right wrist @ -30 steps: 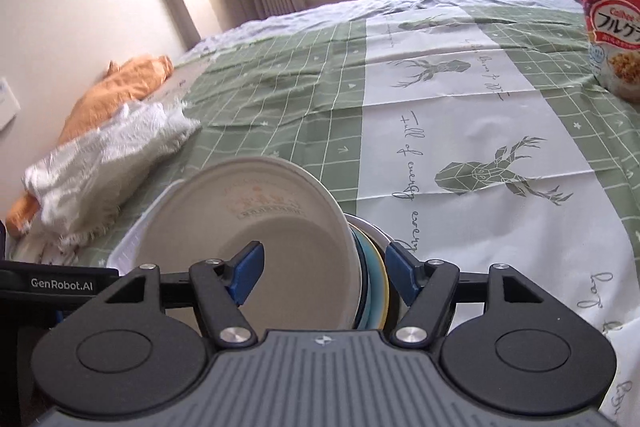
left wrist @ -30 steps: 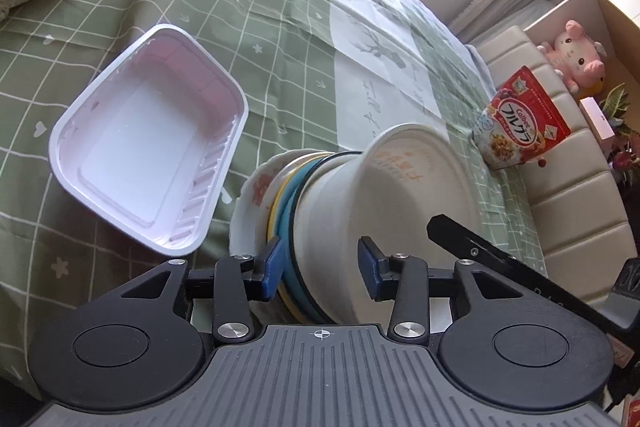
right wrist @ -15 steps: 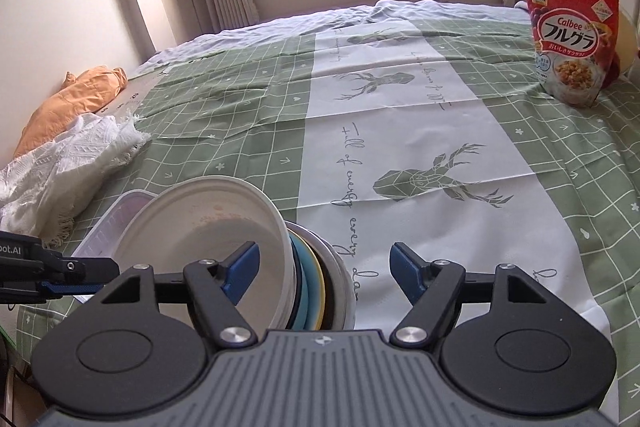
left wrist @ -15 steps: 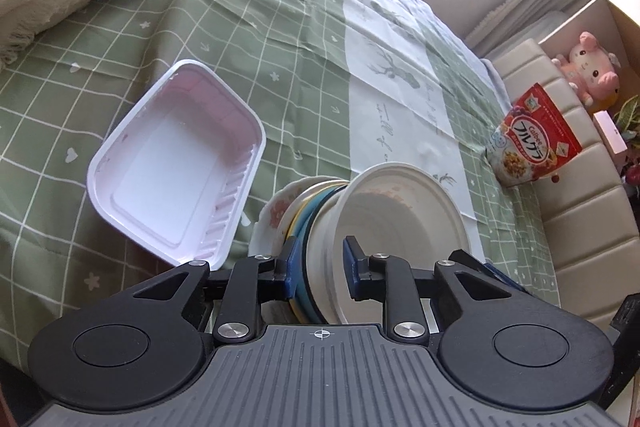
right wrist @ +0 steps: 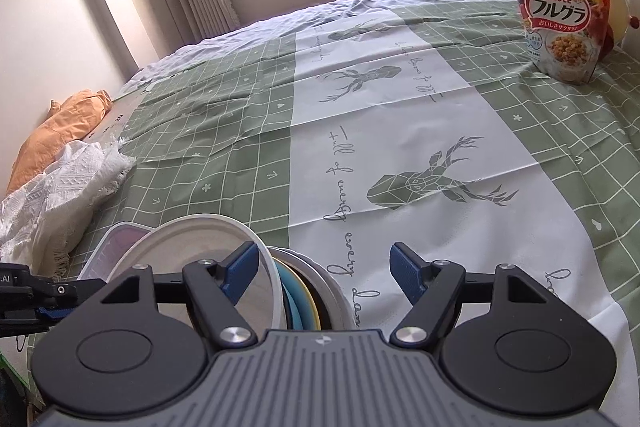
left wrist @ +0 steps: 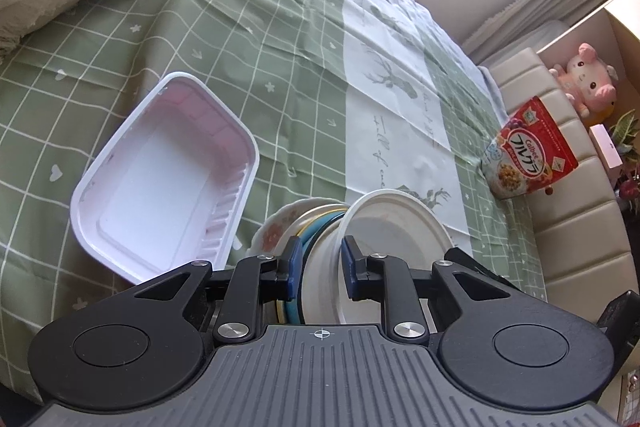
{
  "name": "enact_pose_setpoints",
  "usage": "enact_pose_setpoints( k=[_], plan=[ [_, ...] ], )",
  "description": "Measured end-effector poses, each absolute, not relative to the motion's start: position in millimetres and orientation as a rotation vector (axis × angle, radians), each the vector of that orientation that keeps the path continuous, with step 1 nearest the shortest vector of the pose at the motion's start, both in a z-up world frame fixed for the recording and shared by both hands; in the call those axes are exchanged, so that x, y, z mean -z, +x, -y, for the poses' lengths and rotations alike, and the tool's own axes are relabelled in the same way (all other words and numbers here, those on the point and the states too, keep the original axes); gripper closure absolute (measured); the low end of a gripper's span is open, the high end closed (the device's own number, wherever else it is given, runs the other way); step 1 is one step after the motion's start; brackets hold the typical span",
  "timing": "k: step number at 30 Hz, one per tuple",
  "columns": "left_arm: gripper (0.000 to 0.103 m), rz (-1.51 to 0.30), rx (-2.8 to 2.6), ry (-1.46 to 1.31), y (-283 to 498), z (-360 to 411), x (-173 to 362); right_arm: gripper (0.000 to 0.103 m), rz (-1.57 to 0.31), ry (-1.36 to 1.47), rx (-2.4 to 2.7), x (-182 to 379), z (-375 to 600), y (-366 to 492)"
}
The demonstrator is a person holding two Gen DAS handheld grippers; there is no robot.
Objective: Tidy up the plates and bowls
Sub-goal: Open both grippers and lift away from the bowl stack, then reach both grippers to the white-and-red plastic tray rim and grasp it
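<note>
Left wrist view, bottom centre: the left gripper has just closed, its blue pads clamped on the edge of a stack of dishes held on edge, a white bowl nested over teal, yellow and flowered plates. Stacking appears done; placing remains, perhaps in the empty white tray at centre left. Right wrist view: the right gripper stands wide, holding nothing, beside the stack at lower left.
</note>
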State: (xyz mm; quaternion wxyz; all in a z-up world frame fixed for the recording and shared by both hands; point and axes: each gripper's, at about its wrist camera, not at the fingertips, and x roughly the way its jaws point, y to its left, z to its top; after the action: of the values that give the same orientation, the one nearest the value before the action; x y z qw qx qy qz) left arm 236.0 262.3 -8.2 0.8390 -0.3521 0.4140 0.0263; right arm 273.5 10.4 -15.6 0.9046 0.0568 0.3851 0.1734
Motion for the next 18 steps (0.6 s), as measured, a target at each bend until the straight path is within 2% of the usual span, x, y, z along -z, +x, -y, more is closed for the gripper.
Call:
enact_pose_setpoints(
  k=[14, 18],
  plan=[
    [0.080, -0.845, 0.012, -0.787, 223, -274, 3, 0.030, -0.771, 0.076, -0.331, 9, -12, 256],
    [0.080, -0.735, -0.031, -0.756, 202, -302, -16, 0.027, -0.696, 0.083, -0.350, -19, -18, 247]
  ],
)
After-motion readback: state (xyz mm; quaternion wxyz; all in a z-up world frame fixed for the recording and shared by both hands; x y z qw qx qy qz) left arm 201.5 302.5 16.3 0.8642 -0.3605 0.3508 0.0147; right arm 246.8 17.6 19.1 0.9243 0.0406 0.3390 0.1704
